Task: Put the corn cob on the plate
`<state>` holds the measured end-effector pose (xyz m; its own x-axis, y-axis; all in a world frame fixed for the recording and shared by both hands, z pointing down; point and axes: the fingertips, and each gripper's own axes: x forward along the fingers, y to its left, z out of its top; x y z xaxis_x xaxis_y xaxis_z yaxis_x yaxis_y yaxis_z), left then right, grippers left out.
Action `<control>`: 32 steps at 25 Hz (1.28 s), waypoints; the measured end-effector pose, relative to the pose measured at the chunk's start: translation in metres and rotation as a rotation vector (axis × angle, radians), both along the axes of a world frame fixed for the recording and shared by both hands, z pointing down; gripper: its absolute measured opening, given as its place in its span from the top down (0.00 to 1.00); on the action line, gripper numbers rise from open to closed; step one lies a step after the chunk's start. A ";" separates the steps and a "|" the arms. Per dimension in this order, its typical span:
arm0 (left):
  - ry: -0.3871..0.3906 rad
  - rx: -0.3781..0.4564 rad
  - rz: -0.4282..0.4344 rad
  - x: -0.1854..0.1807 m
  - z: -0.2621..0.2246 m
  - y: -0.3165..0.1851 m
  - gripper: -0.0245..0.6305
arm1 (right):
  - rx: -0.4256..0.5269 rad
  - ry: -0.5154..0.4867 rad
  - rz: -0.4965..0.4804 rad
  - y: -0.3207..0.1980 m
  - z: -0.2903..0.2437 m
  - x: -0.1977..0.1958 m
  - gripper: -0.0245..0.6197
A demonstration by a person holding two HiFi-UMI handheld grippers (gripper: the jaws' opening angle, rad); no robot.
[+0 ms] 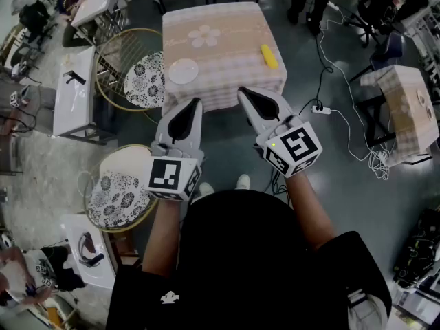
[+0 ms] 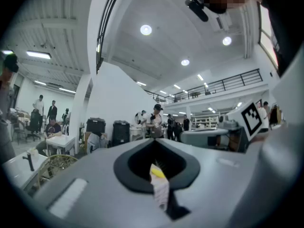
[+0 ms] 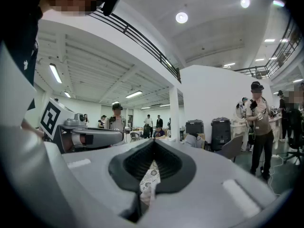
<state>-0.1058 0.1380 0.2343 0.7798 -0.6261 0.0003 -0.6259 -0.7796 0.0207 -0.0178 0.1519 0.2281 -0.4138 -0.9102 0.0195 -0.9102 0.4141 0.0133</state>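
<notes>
The yellow corn cob (image 1: 269,56) lies near the right edge of a small table with a checked cloth (image 1: 227,19). A white plate (image 1: 183,71) sits at the table's front left. Both grippers are held level in front of the table's near edge, short of the cloth. My left gripper (image 1: 197,102) is shut and empty, below the plate. My right gripper (image 1: 241,91) is shut and empty, below and left of the corn. In the left gripper view the shut gripper (image 2: 153,140) shows a sliver of the corn (image 2: 157,173) through the slit between its jaws. The right gripper (image 3: 153,141) looks the same in its own view.
Two wicker chairs with patterned cushions stand left of the table (image 1: 141,78) and by my left arm (image 1: 120,194). White tables (image 1: 72,91) line the left. A power strip (image 1: 317,108) with cables lies on the floor at right, near another small table (image 1: 405,108). People stand around.
</notes>
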 end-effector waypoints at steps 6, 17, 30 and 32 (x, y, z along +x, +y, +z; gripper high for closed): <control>0.001 0.002 -0.014 0.003 -0.004 0.004 0.95 | 0.014 -0.010 -0.013 0.007 -0.002 0.003 0.96; 0.001 -0.008 -0.052 0.013 -0.004 0.014 0.95 | 0.010 -0.023 -0.019 0.017 -0.001 0.020 0.96; -0.015 -0.027 -0.108 0.051 0.002 0.026 0.95 | 0.003 -0.041 -0.060 0.027 0.006 0.065 0.96; -0.022 -0.025 -0.119 0.057 0.002 0.026 0.95 | 0.003 -0.047 -0.064 0.027 0.008 0.073 0.96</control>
